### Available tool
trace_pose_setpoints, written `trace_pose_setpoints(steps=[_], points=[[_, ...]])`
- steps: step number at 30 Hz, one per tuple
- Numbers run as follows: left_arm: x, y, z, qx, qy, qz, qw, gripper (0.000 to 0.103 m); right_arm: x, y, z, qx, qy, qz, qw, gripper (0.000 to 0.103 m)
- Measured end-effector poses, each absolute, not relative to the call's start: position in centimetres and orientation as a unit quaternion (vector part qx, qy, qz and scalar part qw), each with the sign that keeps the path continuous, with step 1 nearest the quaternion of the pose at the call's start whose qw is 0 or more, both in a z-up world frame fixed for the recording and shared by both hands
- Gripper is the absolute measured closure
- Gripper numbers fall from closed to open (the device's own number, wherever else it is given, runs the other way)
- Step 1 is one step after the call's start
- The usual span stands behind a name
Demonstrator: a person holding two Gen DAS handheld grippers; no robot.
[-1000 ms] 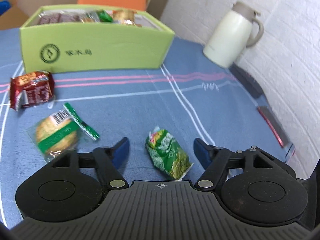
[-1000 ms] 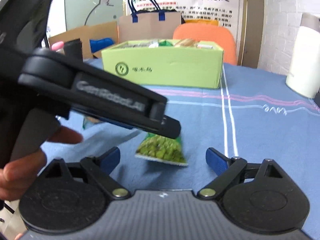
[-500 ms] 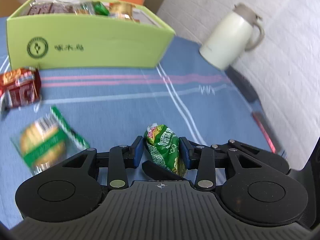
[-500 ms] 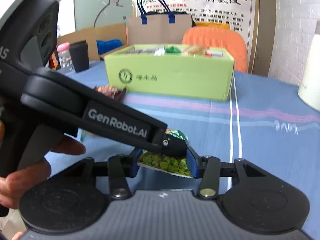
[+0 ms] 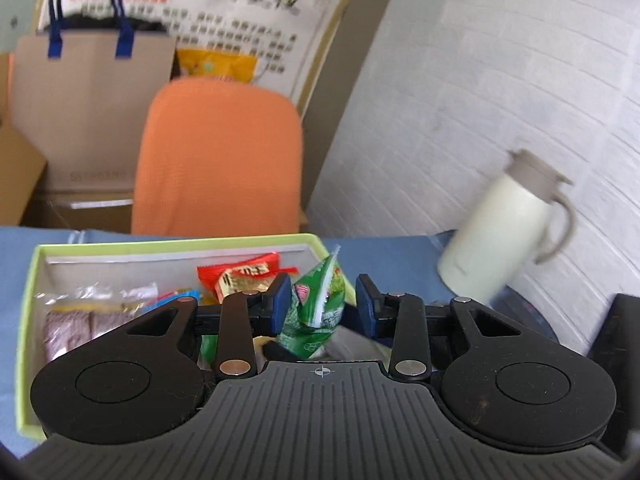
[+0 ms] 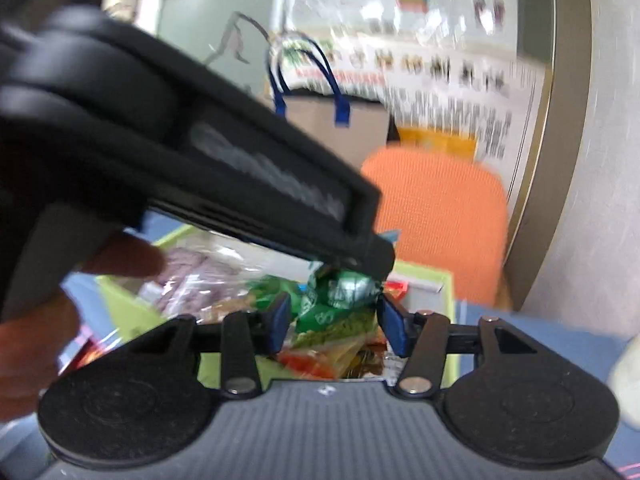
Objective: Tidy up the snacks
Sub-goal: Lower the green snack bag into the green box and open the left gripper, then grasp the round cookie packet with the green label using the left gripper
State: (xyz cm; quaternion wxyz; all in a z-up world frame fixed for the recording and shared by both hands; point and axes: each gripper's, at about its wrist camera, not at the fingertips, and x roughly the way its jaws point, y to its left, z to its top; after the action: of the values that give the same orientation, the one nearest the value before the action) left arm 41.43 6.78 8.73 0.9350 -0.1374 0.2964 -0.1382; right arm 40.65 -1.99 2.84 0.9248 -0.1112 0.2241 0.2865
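Above the open lime-green box [image 5: 25, 312] on the blue tablecloth [image 5: 14, 248], both of your grippers hold the same green snack packet [image 5: 320, 300]. Your left gripper [image 5: 322, 306] has its blue pads drawn in about as far as they go, one pad pressed against the packet's side, the bag standing upright between them with its crimped top pointing up. Your right gripper [image 6: 330, 320] is likewise closed down on the packet [image 6: 332, 308], pinching its lower, wider end, while the black body of the left gripper crosses overhead and a hand [image 6: 36, 336] shows at the left edge. The packet carries a small red logo and pale lettering, too blurred to read. Inside the box lie a red packet [image 5: 240, 274] with yellow-backed characters, not legible, and a clear bag of brownish pieces [image 5: 80, 320]. Behind the table stand an orange chair [image 5: 220, 156], a brown paper bag with blue handles [image 5: 92, 92], and a wall poster [image 5: 224, 12] with large printed characters, smeared by motion. A cream jug [image 5: 504, 228] sits at the right near the white brick wall.
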Motion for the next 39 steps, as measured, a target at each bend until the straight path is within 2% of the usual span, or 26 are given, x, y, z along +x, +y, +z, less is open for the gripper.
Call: trace_pose_setpoints(steps=[2,3,4,5,6,7,9,10,12,17,21,24,27,30,34,39], points=[[43.7,7.0,7.3,-0.131,0.315,-0.128,0.931,0.091,42.3,-1.9,1.7,-0.088,0.238,0.301,0.919,0.041],[44.6,6.8,6.5,-0.122,0.326,-0.128,0.929,0.084,43.0,-1.9,1.6,-0.081,0.254,0.312,0.912,0.031],[45.0,6.8,5.8,-0.12,0.33,-0.135,0.927,0.073,43.4,-1.8,1.6,-0.086,0.262,0.311,0.91,0.028],[44.9,7.0,5.4,-0.122,0.323,-0.14,0.928,0.073,43.3,-1.7,1.6,-0.103,0.253,0.3,0.914,0.022],[44.8,7.0,5.5,-0.119,0.318,-0.142,0.93,0.066,43.1,-1.7,1.7,-0.117,0.243,0.29,0.918,0.011],[44.5,6.7,5.6,-0.118,0.313,-0.139,0.932,0.063,42.9,-1.7,2.0,-0.126,0.237,0.285,0.92,0.009],[43.6,7.0,6.5,-0.121,0.293,-0.134,0.939,0.059,42.6,-2.2,2.6,-0.122,0.227,0.283,0.924,0.01],[42.8,7.2,7.1,-0.122,0.281,-0.133,0.943,0.052,42.3,-2.4,3.2,-0.116,0.219,0.285,0.926,0.01],[41.0,8.1,8.6,-0.125,0.257,-0.123,0.95,0.043,41.7,-2.6,4.3,-0.113,0.203,0.29,0.928,0.01],[35.2,11.4,11.2,-0.132,0.221,-0.091,0.962,0.033,39.1,-2.6,7.1,-0.119,0.148,0.305,0.933,0.01],[28.7,14.6,10.5,-0.156,0.211,-0.047,0.964,0.026,36.3,-1.9,8.7,-0.151,0.095,0.318,0.931,0.01],[24.1,16.8,8.3,-0.184,0.22,-0.004,0.958,0.025,34.2,-1.3,9.6,-0.172,0.07,0.334,0.924,0.01],[20.8,18.4,5.0,-0.212,0.266,0.015,0.94,0.025,31.0,-0.9,9.1,-0.17,0.079,0.355,0.916,0.01],[19.5,19.7,1.7,-0.251,0.319,0.008,0.914,0.03,27.8,-0.2,6.1,-0.165,0.148,0.388,0.895,0.01],[20.0,20.6,-0.8,-0.283,0.349,-0.019,0.893,0.039,23.7,0.2,-0.2,-0.168,0.248,0.377,0.876,0.01],[23.0,19.7,-1.0,-0.264,0.362,-0.106,0.888,0.038,19.8,0.1,-4.2,-0.093,0.325,0.368,0.866,0.01]])
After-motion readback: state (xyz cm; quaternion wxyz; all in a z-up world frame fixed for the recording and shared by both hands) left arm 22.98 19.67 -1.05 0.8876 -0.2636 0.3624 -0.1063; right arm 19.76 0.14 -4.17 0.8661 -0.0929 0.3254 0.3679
